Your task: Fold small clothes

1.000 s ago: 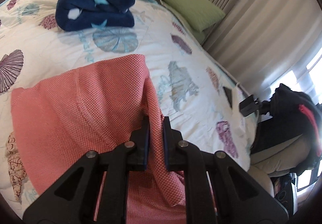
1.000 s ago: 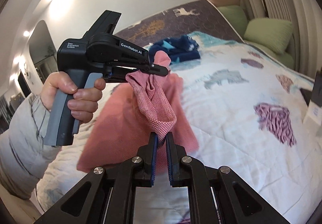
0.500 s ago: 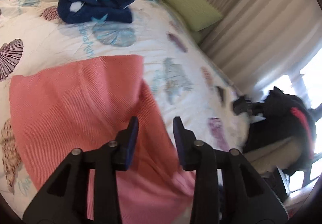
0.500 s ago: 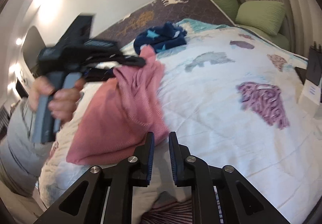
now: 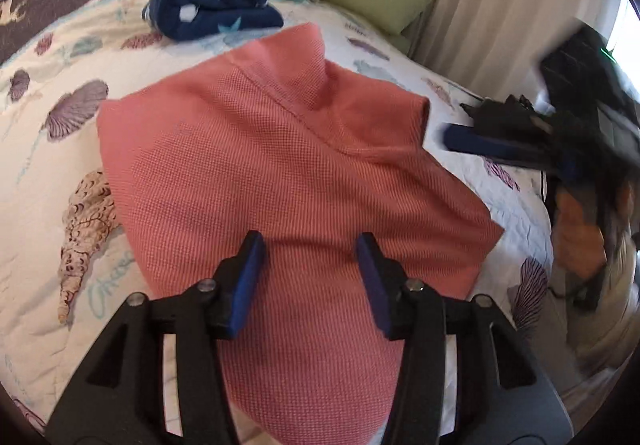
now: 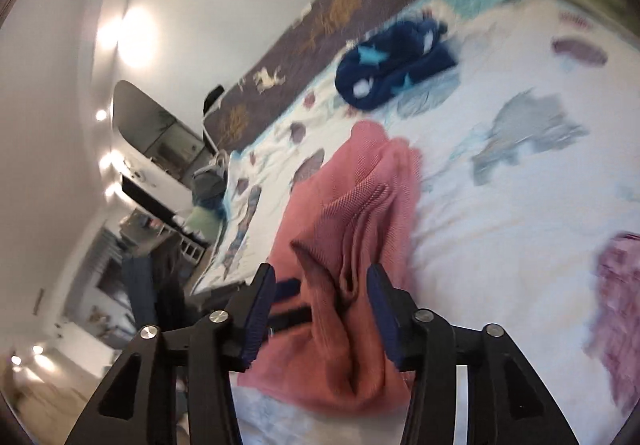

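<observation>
Now the pink garment (image 5: 288, 165) lies flat on the seashell quilt (image 5: 52, 205), directly ahead of and beneath the left gripper (image 5: 310, 277), long axis running away toward the folded navy star blanket (image 5: 216, 11)
Left gripper sits nearer, jaws wide apart over the near end of the cloth, gripping nothing; whether the tips brush the fabric I cannot tell. Right gripper (image 6: 322, 309) comes in from the side, jaws also spread, with a bunched ridge of the pink garment (image 6: 360, 245) rising between them, unclamped. My read: next comes a fresh pinch on an edge
</observation>
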Demonstrator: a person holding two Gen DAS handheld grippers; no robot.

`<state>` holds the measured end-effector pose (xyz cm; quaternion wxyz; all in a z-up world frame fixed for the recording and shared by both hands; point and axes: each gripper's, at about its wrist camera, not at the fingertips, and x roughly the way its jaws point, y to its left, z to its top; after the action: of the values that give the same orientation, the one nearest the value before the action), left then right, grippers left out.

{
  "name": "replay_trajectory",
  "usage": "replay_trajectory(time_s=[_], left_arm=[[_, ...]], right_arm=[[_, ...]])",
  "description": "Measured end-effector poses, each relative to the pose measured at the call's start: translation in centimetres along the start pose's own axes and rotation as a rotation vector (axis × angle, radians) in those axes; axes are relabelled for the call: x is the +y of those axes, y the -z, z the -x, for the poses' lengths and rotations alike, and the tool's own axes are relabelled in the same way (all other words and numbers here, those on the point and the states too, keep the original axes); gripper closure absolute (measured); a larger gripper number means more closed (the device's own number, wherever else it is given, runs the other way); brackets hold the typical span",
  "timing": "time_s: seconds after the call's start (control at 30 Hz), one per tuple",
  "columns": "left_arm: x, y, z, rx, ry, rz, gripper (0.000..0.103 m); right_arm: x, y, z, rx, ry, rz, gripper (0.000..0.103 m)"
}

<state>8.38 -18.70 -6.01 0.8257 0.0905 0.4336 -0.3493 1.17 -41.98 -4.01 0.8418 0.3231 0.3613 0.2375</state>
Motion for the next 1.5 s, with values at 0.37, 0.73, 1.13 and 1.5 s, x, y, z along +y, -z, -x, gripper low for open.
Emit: replay_trajectory(time_s=[0.37,0.73,1.13,1.5], left_arm=[[1.5,0.6,0.2,-0.038,0.098,0.033,0.052],[1.7,1.1,0.6,-0.051,0.139,0.026,0.047],[2.2,1.0,0.8,-0.042,0.173,0.067,0.047],[3.7,-2.6,2.6,-0.135,0.119,0.100,0.047]], right_arm=[[-3.6,-3.8,-6.2,0.141,-0.110,-0.189,0.044],[-4.5,-9.1,-11.1,0.184,-0.087,-0.267,0.037],[-1.9,-11.2,-6.8,0.011,-0.177,-0.182,0.037],[3.1,-6.7,-5.5,0.078,-0.073,0.053,0.067]])
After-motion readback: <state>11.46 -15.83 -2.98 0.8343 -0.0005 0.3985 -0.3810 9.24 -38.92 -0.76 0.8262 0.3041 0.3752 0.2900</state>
